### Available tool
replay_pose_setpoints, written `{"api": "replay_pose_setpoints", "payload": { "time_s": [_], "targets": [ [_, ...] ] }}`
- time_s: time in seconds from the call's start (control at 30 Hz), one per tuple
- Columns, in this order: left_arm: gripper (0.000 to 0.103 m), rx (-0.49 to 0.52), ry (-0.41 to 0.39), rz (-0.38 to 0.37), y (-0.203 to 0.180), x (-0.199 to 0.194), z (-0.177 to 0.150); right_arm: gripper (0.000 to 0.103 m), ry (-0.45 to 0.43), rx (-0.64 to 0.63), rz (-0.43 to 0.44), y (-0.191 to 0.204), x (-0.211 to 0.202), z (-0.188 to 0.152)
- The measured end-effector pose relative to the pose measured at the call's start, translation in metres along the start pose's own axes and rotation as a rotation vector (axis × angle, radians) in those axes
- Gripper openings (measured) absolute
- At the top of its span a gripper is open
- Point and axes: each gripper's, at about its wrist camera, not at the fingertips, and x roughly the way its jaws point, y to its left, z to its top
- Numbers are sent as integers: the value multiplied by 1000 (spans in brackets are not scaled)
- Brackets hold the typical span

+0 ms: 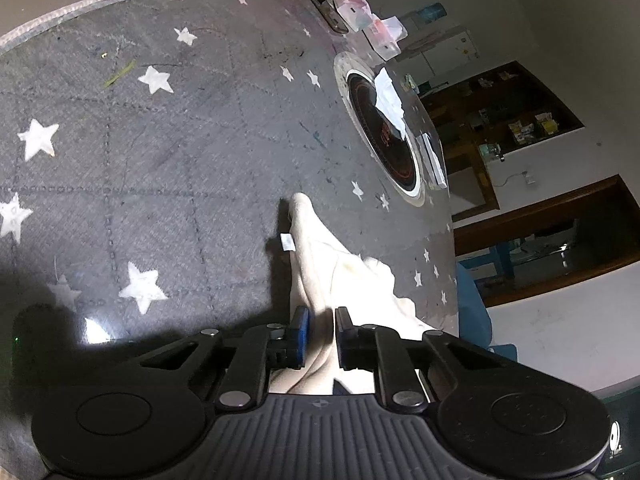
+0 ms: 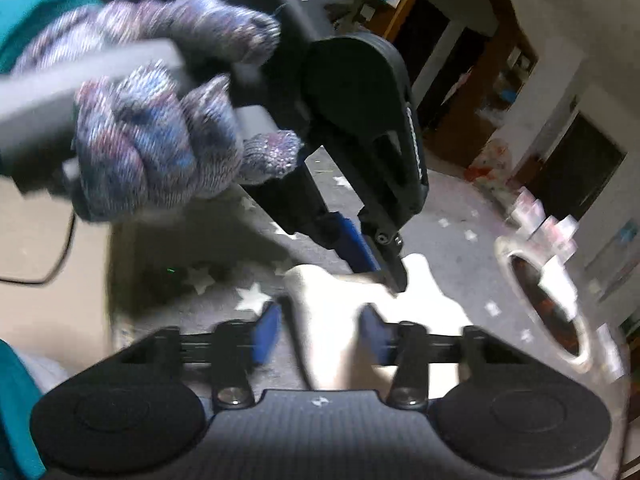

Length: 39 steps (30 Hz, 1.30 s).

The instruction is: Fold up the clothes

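At the lower centre of the left wrist view, the left gripper (image 1: 320,330) is clamped on a fold of a cream garment (image 1: 316,264), which trails up the frame across a grey star-printed table cover (image 1: 140,140). Further right, at the table's edge, a round cooktop (image 1: 384,136) has white paper lying on it.

In the right wrist view, a gloved hand (image 2: 160,120) at upper left holds the left gripper's handle; its blue pads (image 2: 360,248) pinch the cloth at mid-frame. Lower down, the right gripper (image 2: 320,334) has its jaws set around a thick bunch of the same garment, the left pad seemingly clear of the cloth and the right one at it; whether it truly grips is hard to judge through the motion blur.

The risks, as judged from here: both holds take only a narrow bunch of cloth, so a pull could let the fabric slip free, and with the grippers this close together a pull may twist the cloth rather than spread it. A wide sweep to the right might drag the garment onto the cooktop.

Most of the garment is hidden under the grippers or cut off at the bottom edge, so what kind of clothing it is cannot be told.
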Motion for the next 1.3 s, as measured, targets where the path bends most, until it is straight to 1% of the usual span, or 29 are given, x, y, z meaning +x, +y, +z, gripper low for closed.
{"api": "replay_pose_setpoints", "payload": {
  "time_s": [0.03,0.07,0.1,0.13,0.2,0.3,0.37,0.5,0.53,0.6,0.63,0.7,0.73,0.83,0.87,1.03,1.2,1.3],
  "targets": [
    [18,1,2,-5,1,0,0,19,-5,-5,-14,1,-1,0],
    [19,-3,4,-10,2,1,0,15,-16,21,-11,-3,-4,1],
    [22,-9,5,-16,4,1,0,14,-29,54,-8,-8,-9,1],
    [34,-15,7,-25,6,1,0,14,-42,87,-5,-13,-13,2],
    [56,-39,12,-40,9,2,-1,13,-63,142,0,-23,-20,2],
    [59,-70,7,-76,14,2,-3,12,-87,218,11,-41,-31,1],
    [60,-91,19,-111,14,5,-3,12,-95,243,22,-46,-35,0],
    [57,-95,36,-128,10,15,-5,12,-100,251,47,-44,-37,-3],
    [45,-102,36,-134,11,17,-5,12,-99,251,52,-43,-37,-4],
    [31,-95,36,-135,10,19,-4,12,-99,256,57,-42,-38,-5],
    [26,-89,36,-134,9,20,-4,12,-100,260,58,-42,-38,-6],
    [23,-73,31,-126,7,21,-4,15,-101,270,62,-43,-38,-8],
    [18,-69,28,-122,7,22,-4,16,-100,278,68,-44,-38,-9],
    [17,-57,23,-108,7,22,-5,22,-104,317,65,-49,-47,-16],
    [17,-50,23,-101,7,23,-5,26,-103,333,58,-51,-50,-20],
    [17,-11,16,-67,7,23,-8,27,-47,437,-27,-81,-68,-52],
    [17,25,9,-44,4,23,-9,27,45,594,-154,-130,-73,-99],
    [17,49,3,-31,2,22,-9,29,83,722,-201,-161,-68,-130]
  ]
}}
